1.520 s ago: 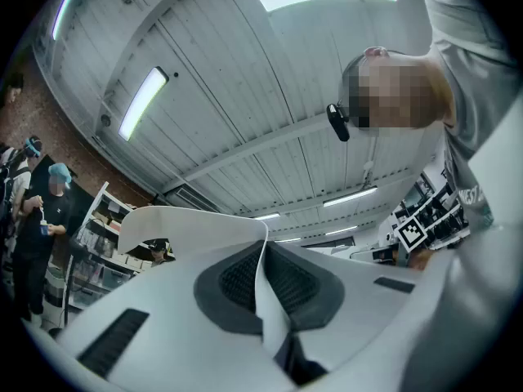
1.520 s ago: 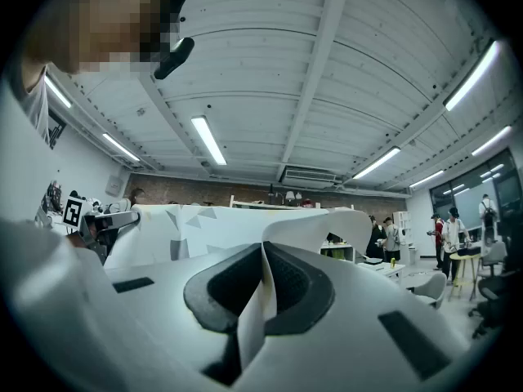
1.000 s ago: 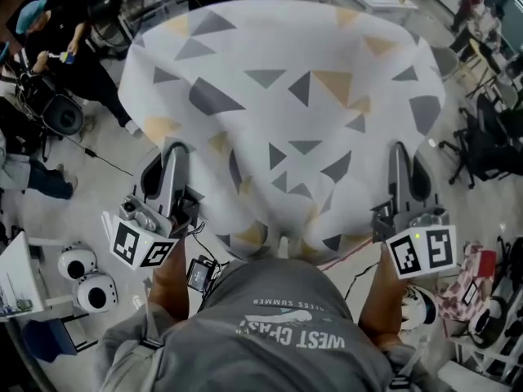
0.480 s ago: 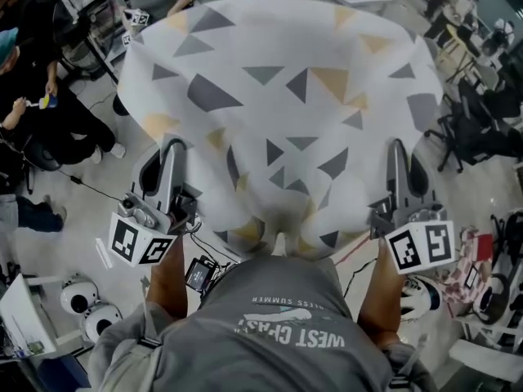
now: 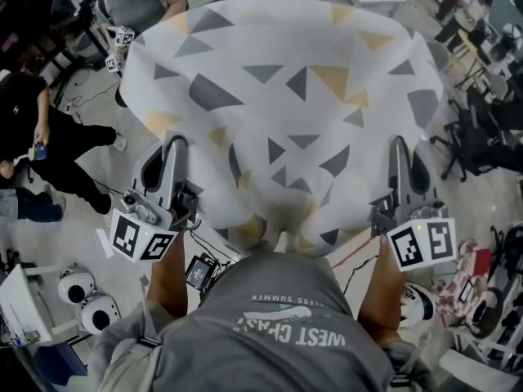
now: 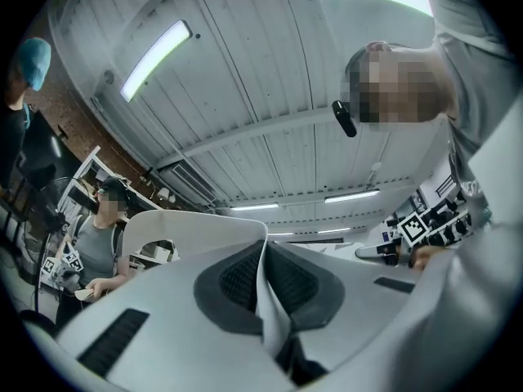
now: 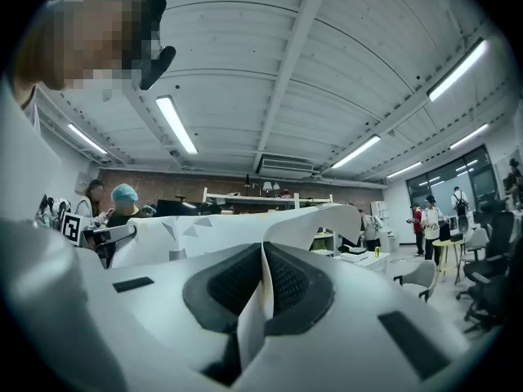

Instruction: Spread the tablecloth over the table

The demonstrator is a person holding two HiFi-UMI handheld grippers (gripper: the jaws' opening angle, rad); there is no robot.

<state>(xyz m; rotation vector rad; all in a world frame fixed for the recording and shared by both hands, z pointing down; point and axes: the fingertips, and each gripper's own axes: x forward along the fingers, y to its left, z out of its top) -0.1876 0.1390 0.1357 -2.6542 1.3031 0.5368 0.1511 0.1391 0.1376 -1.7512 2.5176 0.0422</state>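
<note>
The workshop floor (image 5: 78, 207), with bystanders (image 5: 37, 133) at its left edge, lies below the operator. The left hand-held gripper (image 5: 173, 152) and right hand-held gripper (image 5: 398, 152) are each clenched on the near edge of the tablecloth (image 5: 286, 80); both gripper views show a thin fold pinched between the pads. The cloth billows forward, airborne between the two grips. Over the last second the grips and the cloth's shape are unchanged, while floor and bystanders have shifted beneath it. Judgement: the cloth is in transit and laying has not begun. No bench shows under it.
</note>
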